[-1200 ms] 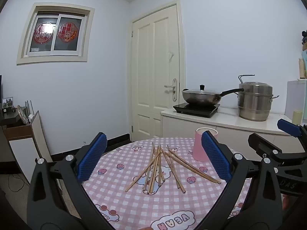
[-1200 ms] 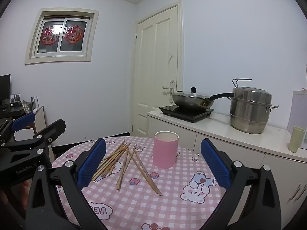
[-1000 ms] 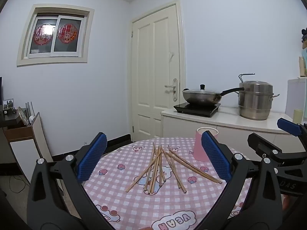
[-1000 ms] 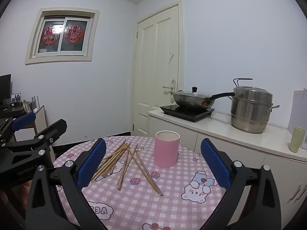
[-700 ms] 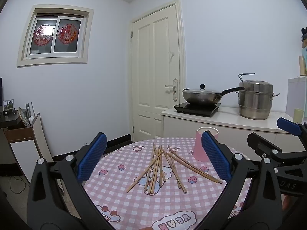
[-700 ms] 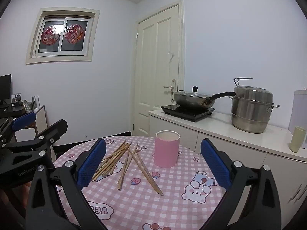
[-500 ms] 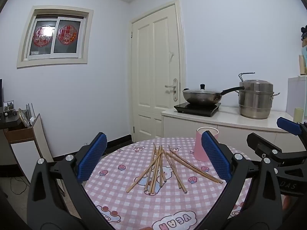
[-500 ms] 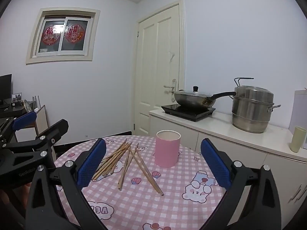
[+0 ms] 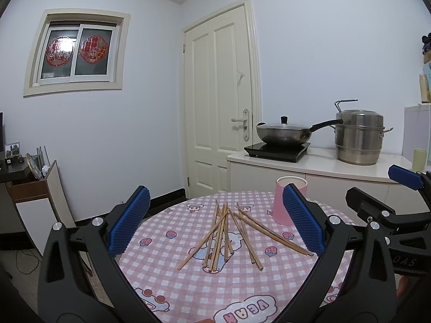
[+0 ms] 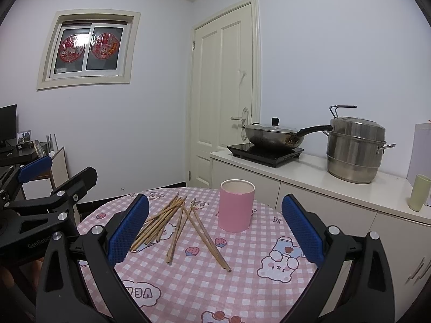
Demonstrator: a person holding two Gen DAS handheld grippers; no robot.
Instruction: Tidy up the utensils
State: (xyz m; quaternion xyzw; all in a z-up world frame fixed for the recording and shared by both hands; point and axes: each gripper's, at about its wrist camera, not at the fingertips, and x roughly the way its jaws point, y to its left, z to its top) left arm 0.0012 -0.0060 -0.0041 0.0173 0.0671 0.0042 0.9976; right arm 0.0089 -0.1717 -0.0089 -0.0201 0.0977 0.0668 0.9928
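Observation:
Several wooden chopsticks point(image 9: 223, 235) lie scattered in a loose pile on the round table with a pink checked cloth point(image 9: 172, 277). They also show in the right wrist view point(image 10: 172, 220). A pink cup point(image 10: 236, 205) stands upright to the right of the pile, partly hidden by my finger in the left wrist view point(image 9: 281, 204). My left gripper point(image 9: 215, 226) is open and empty, held above the table's near side. My right gripper point(image 10: 215, 228) is open and empty, to the right of the left one.
Behind the table a white counter point(image 10: 309, 167) holds an induction hob with a lidded wok point(image 10: 272, 134), a steel steamer pot point(image 10: 355, 149) and a pale green cup point(image 10: 419, 192). A closed door point(image 9: 221, 107) is at the back. A side cabinet point(image 9: 35, 196) stands at the left.
Both grippers have drifted very slightly; the scene sits a touch lower in the views. Nothing on the table has moved.

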